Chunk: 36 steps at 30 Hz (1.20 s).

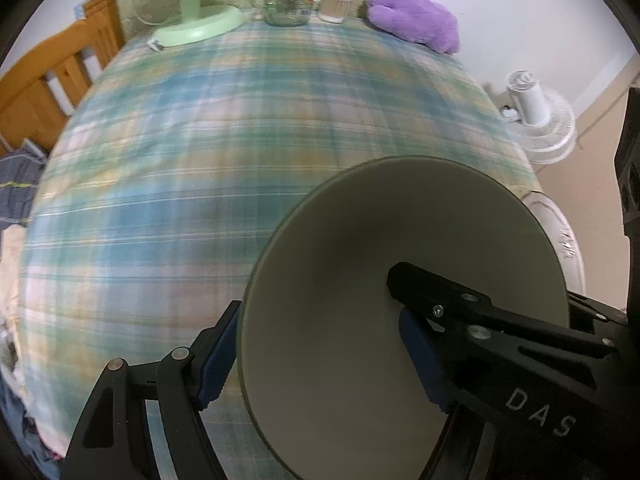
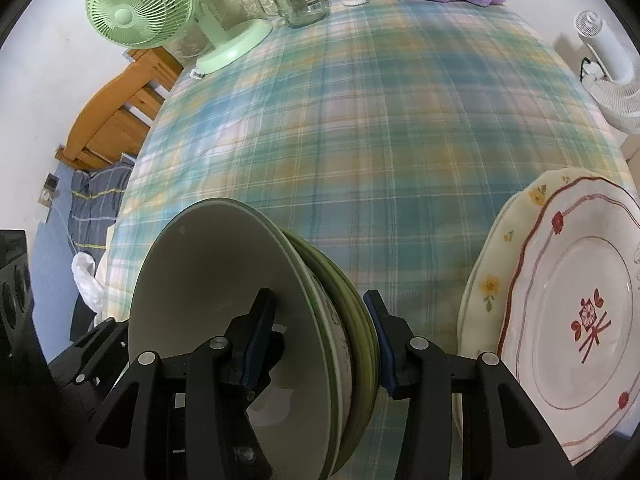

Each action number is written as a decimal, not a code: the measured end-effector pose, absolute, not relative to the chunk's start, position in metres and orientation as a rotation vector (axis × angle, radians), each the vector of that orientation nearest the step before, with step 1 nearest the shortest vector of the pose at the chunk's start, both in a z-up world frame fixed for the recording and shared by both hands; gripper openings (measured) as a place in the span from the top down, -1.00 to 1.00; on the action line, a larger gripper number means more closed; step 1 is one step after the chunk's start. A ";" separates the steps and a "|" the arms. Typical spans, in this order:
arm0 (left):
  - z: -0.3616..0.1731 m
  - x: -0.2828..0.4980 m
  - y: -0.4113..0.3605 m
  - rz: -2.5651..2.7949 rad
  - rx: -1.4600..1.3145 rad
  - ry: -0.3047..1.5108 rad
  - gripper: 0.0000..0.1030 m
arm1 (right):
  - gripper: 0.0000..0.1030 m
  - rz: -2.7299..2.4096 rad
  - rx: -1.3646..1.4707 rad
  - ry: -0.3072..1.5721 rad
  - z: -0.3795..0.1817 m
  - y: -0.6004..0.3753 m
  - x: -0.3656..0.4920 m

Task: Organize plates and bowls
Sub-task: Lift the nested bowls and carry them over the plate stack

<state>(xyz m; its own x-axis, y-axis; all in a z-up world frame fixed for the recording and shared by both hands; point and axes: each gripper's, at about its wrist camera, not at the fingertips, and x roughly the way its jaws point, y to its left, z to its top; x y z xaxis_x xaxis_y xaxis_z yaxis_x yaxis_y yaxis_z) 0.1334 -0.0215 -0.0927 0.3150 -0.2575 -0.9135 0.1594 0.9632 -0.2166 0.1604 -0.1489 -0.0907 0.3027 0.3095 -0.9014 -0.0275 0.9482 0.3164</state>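
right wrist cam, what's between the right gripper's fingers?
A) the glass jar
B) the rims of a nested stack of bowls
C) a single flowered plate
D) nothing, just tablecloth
B. The right gripper straddles the rims of the stack of bowls, one finger inside the top bowl and one outside the stack; the flowered plates lie off to the side.

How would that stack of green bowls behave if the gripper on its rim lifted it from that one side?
The stack of bowls looks like glazed ceramic, so probably stiff, heavy for its size and breakable. The right gripper straddles several nested rims on one side only, so the stack would likely tilt away. The smooth glaze may slip against the pads, and the nested bowls could shift against each other.
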 end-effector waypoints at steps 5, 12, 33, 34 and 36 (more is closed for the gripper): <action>-0.100 0.132 -0.018 -0.375 -0.161 1.196 -0.67 | 0.06 0.154 0.211 1.240 -0.087 -0.148 0.155; -0.101 0.130 -0.014 -0.461 -0.205 1.177 -0.46 | 0.06 0.119 0.185 1.241 -0.087 -0.141 0.155; -0.071 0.124 0.011 -0.502 -0.153 1.175 -0.43 | 0.03 0.063 0.243 1.225 -0.061 -0.117 0.140; -0.068 0.124 0.012 -0.502 -0.153 1.173 -0.43 | 0.04 0.063 0.241 1.223 -0.057 -0.115 0.139; -0.062 0.124 0.013 -0.505 -0.150 1.163 -0.43 | 0.03 0.062 0.238 1.216 -0.049 -0.112 0.138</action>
<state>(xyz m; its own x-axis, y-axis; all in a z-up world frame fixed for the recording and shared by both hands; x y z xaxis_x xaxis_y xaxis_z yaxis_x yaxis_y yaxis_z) 0.1239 0.0127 -0.0619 0.2998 -0.4545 -0.8388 0.3022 0.8792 -0.3684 0.1378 -0.1117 -0.0493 0.3488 0.1742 -0.9209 0.0795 0.9735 0.2143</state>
